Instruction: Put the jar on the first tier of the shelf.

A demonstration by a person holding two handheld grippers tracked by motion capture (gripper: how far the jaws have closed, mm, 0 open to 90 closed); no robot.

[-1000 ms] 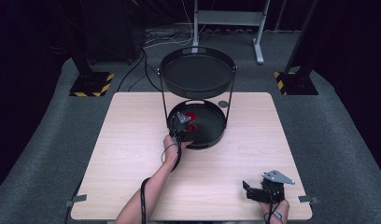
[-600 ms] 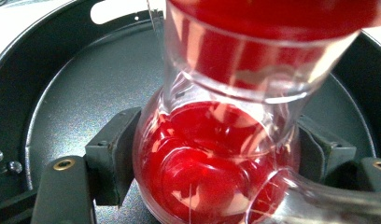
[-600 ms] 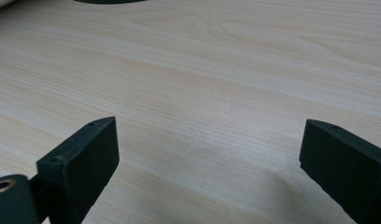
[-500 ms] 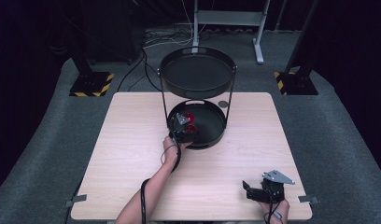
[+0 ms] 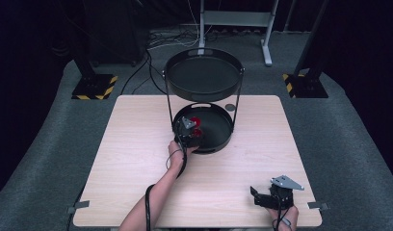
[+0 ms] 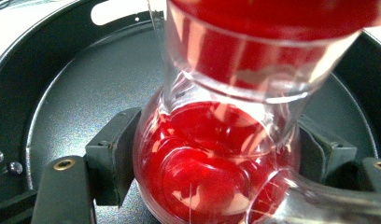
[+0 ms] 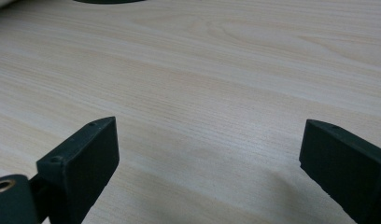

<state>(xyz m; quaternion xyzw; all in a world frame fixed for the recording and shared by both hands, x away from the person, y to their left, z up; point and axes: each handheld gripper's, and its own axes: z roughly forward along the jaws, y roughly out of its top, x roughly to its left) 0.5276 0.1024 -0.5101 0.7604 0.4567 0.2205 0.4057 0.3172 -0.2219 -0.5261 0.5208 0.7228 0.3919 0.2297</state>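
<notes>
Red-filled glass flask point(image 6: 216, 154) – clamped by left tongs point(image 6: 212, 154) (over black tray point(image 6: 62, 102)) – right tongs point(image 7: 207, 149) gape.

Two black handheld grippers: the left gripper point(image 6: 205, 154) has matte block-shaped pads point(image 6: 111, 158) on thicker arms, a brass-ringed screw hole set behind each pad, two small silver screws farther back. The right gripper point(image 7: 209, 154) has identical chamfered pads point(image 7: 88, 154). Each carries a grey three-cornered plate point(image 5: 287, 182) on top and trails a black cable point(image 5: 149, 202). Forearms bare, unsleeved.
</notes>
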